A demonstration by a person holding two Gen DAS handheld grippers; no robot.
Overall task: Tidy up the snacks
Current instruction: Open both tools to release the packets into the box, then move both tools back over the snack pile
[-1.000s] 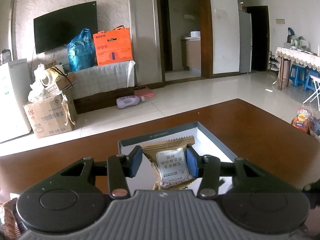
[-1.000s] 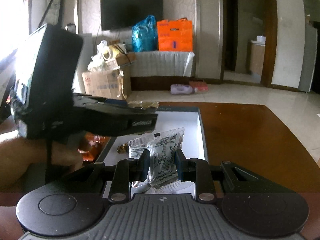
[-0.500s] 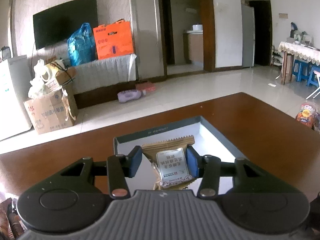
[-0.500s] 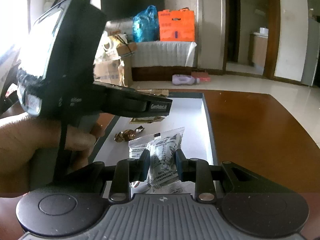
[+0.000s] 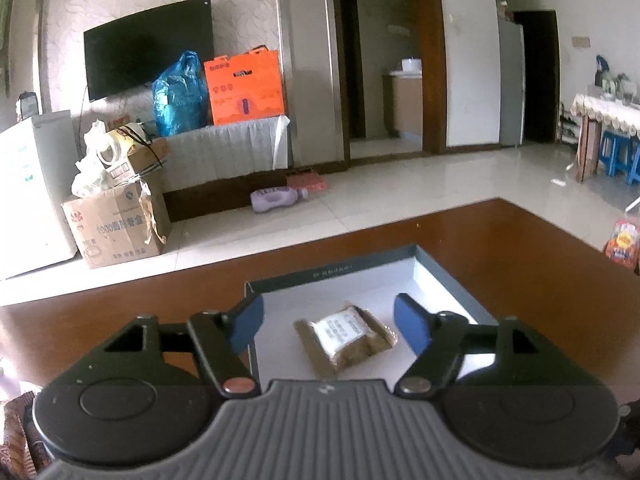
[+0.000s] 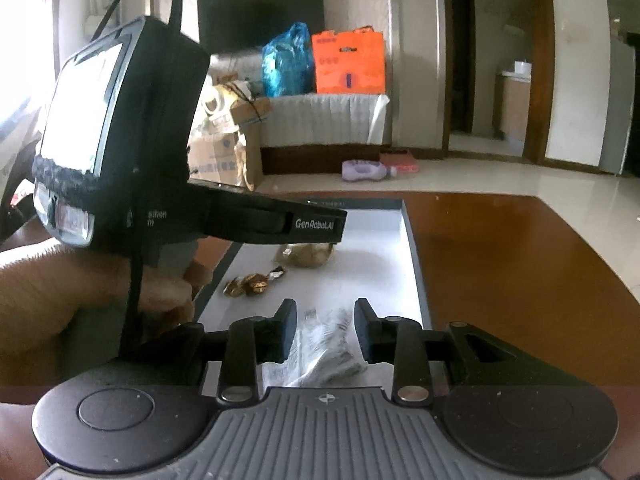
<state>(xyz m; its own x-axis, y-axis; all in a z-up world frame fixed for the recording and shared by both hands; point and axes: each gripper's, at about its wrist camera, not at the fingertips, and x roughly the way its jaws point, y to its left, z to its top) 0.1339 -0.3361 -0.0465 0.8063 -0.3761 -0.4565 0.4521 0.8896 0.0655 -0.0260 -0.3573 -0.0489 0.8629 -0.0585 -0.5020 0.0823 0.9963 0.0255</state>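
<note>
My left gripper (image 5: 328,320) hangs over a shallow box with a grey rim (image 5: 332,272) and a white floor, its jaws opening wide. A brown snack packet with a white label (image 5: 346,334) lies flat on the box floor between and below the blue pads, touching neither. In the right wrist view my right gripper (image 6: 325,316) is opening too. A clear printed packet (image 6: 324,348) lies loose between its fingers on the box floor. A hand holds the left gripper (image 6: 256,220) over the brown packet (image 6: 306,254). Gold-wrapped candies (image 6: 252,282) lie nearby in the box.
The box rests on a brown wooden table (image 6: 500,260). A red snack bag (image 5: 622,240) lies at the table's right edge, and more wrappers (image 5: 12,436) show at the lower left. Tiled floor and furniture lie beyond the far edge.
Both grippers opened. The left let go of the brown packet, which now lies flat in the box. The right released the clear packet, which sank between its fingers.
</note>
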